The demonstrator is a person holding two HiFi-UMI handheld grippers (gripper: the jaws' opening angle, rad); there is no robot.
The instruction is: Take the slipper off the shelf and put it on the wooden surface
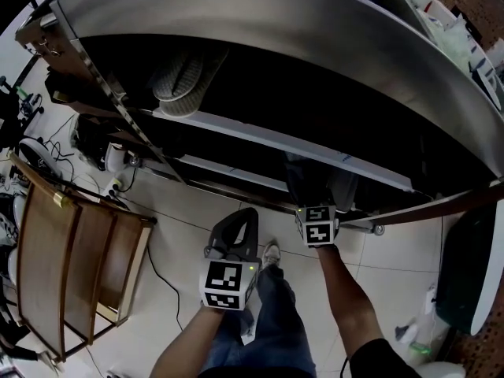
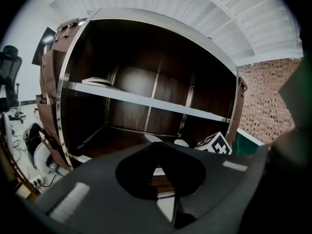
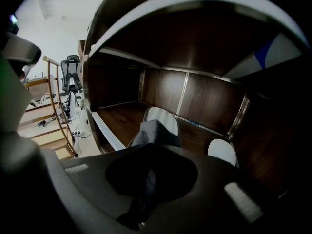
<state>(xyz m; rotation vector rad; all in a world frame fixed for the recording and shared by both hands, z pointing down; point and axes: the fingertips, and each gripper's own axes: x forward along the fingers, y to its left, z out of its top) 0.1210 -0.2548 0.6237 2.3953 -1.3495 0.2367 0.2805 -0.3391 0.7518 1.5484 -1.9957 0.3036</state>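
Note:
My right gripper [image 3: 150, 149] reaches into the lower shelf and is shut on the grey fabric upper of a slipper [image 3: 155, 129], whose white sole faces away. In the head view the same slipper [image 1: 309, 178] shows as a dark grey shape just ahead of the right gripper [image 1: 315, 201]. A second slipper [image 3: 222, 152] lies to its right on the wooden shelf floor. Another grey slipper [image 1: 186, 75] rests on the upper shelf. My left gripper [image 1: 239, 217] hangs in front of the shelf, shut and holding nothing, and its tips [image 2: 157, 145] meet.
The shelf unit [image 1: 260, 22] has a metal-edged top and a white-fronted middle board [image 1: 260, 136]. A wooden slatted stand [image 1: 55, 258] sits on the tiled floor at the left, with cables beside it. A person's legs and shoe [image 1: 272, 252] are below the grippers.

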